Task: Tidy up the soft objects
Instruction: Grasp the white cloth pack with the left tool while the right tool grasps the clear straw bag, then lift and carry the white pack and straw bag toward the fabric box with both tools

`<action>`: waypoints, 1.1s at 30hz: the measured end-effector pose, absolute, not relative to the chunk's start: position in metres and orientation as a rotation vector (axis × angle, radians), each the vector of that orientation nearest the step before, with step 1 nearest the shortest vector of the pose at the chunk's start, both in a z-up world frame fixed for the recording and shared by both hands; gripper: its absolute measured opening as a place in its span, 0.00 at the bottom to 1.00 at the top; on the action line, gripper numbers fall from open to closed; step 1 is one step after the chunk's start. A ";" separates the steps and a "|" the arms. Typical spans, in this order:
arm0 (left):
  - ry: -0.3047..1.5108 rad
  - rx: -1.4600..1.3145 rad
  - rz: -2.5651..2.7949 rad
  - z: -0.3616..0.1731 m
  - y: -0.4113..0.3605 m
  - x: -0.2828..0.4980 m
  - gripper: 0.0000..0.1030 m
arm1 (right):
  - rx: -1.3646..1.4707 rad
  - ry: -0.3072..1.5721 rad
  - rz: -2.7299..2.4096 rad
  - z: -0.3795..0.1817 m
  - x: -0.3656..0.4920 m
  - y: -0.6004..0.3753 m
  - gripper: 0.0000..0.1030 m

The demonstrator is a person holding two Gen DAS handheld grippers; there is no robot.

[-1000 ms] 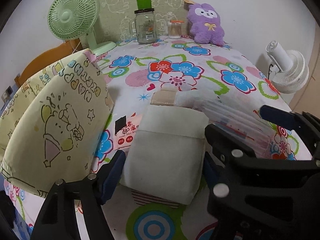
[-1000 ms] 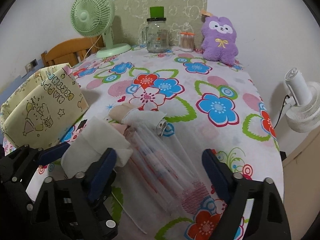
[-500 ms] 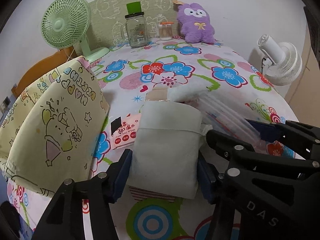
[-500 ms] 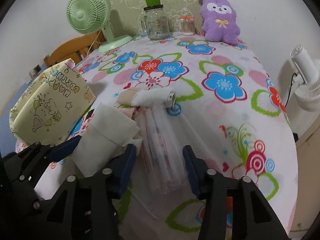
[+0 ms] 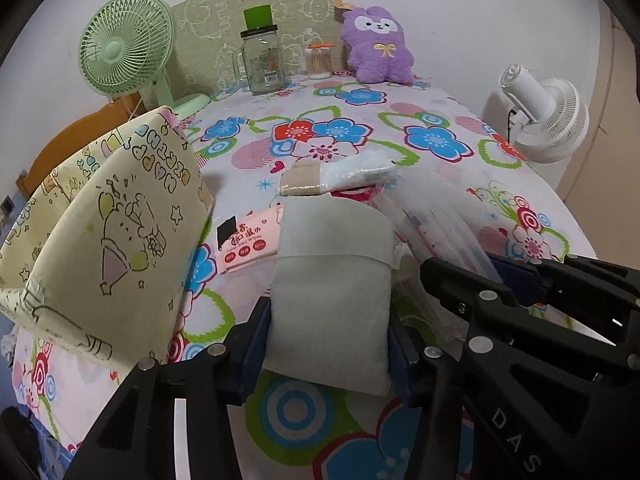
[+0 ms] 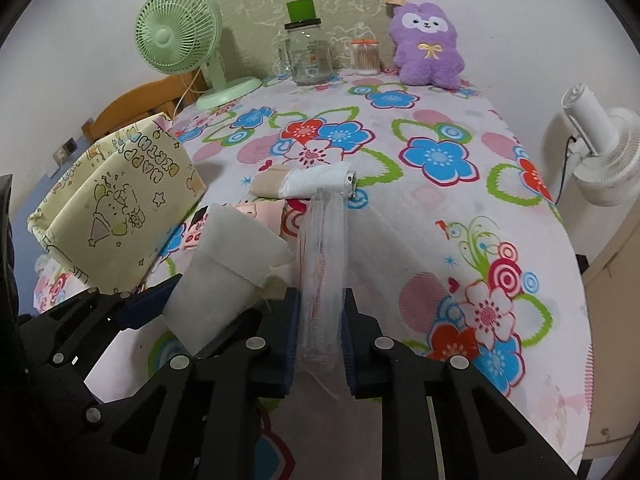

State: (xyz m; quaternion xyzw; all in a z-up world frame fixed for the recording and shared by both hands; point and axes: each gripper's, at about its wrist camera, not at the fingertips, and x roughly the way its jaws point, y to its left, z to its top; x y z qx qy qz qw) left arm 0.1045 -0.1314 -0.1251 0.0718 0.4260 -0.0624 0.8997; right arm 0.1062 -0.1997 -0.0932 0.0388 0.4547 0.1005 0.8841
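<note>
My left gripper [image 5: 326, 344] is shut on a white soft pouch [image 5: 332, 300], which also shows in the right wrist view [image 6: 224, 280]. My right gripper [image 6: 318, 332] is shut on a clear plastic bag [image 6: 324, 248] bunched between its pads; the bag [image 5: 440, 228] runs back to a white and tan roll [image 6: 304, 184] on the flowered cloth. A pink wipes pack [image 5: 248, 240] lies beside the pouch. A yellow fabric basket [image 5: 104, 220] stands at the left, also seen in the right wrist view [image 6: 120, 208].
At the back stand a green fan [image 5: 124, 52], a glass jar [image 5: 264, 60], a cotton swab jar [image 5: 319, 62] and a purple plush [image 5: 378, 50]. A white fan [image 5: 544, 116] stands off the right edge. A wooden chair [image 6: 136, 108] is behind the basket.
Both grippers have closed: the left onto the white pouch, the right onto the clear plastic bag, squeezing it into a narrow bunch.
</note>
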 end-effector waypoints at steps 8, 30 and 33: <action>0.842 0.130 -0.159 -0.113 -0.129 0.090 0.49 | 0.081 0.914 0.168 -0.078 0.091 -0.198 0.21; 0.754 0.125 -0.201 -0.057 -0.133 0.073 0.49 | 0.114 0.816 0.079 -0.020 0.069 -0.203 0.21; 0.744 0.129 -0.204 -0.049 -0.134 0.072 0.49 | 0.117 0.806 0.077 -0.013 0.068 -0.204 0.21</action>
